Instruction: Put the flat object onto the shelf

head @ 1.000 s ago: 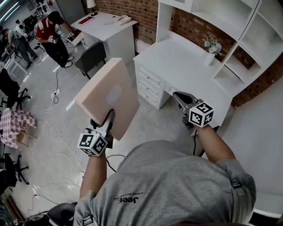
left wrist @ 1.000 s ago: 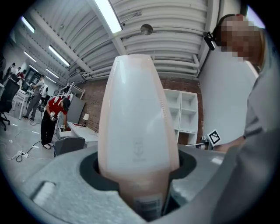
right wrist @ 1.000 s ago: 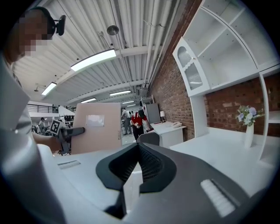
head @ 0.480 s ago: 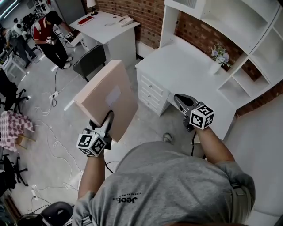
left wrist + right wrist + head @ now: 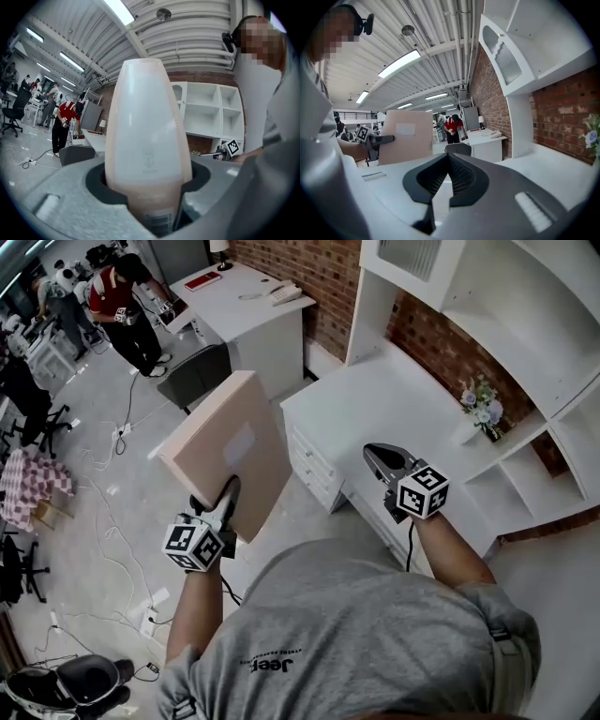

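The flat object is a wide, thin beige box (image 5: pixel 230 451) with a pale label. My left gripper (image 5: pixel 228 493) is shut on its lower edge and holds it tilted up above the floor. In the left gripper view the box (image 5: pixel 145 136) stands on edge between the jaws and fills the middle. My right gripper (image 5: pixel 374 453) is shut with nothing in it and hangs over the front edge of the white desk (image 5: pixel 403 395). From the right gripper view the closed jaw tips (image 5: pixel 449 157) meet, and the box (image 5: pixel 405 136) shows to the left. The white shelf unit (image 5: pixel 534 343) rises behind the desk.
A small vase of flowers (image 5: pixel 480 409) stands at the desk's back right. Drawers (image 5: pixel 314 470) face the floor under the desk. A black chair (image 5: pixel 197 376), a second white desk (image 5: pixel 248 310) and people (image 5: pixel 127 296) are at the back left. Cables lie on the floor.
The desk and shelf unit have come nearer and lower in the head view. Both grippers keep their pose, and the box stays in the left one.
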### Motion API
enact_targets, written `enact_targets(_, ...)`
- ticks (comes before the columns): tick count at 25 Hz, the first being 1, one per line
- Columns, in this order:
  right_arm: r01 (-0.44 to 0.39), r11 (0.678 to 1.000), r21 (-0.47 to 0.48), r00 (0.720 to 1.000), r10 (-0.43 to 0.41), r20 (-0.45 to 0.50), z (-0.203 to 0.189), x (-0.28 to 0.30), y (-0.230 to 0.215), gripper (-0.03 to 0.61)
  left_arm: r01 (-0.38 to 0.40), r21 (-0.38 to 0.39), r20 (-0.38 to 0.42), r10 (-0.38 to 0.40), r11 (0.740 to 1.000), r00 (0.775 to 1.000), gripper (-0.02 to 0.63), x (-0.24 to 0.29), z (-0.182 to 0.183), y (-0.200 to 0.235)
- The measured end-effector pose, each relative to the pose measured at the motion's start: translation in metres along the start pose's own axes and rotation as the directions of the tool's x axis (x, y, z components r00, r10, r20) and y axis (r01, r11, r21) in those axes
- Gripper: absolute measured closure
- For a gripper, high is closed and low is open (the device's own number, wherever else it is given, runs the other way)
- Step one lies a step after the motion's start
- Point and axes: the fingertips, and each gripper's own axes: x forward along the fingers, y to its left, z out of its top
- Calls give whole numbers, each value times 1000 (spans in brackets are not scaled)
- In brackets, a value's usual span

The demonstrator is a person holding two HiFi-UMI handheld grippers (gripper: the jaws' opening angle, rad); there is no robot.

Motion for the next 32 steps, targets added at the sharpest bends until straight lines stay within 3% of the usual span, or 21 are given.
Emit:
enact_targets(6,-57,998,-5,998,57,-12,11,8,-68,569,-46,7,-3,46,999,999,322,58,-2,-27)
enact_targets(13,-75,997,23,997,75,-18,10,44,-96,569,-73,2,-18,73,997,997,322,90,0,-2)
enact_targets(19,-26,1000,0,1000,26,6,34,95,-84,569,-22,-23,11,22,999,1000,324,104,24,63)
enact_targets(24,38,999,20,998,-39,50,59,132,-69,569,47,1,-11,-47,999,999,324,118,50,113)
enact_targets(32,71,997,15,996,-71,51,73,156,-63,569,99,-5,15,-99,995,995,325,134,73,137)
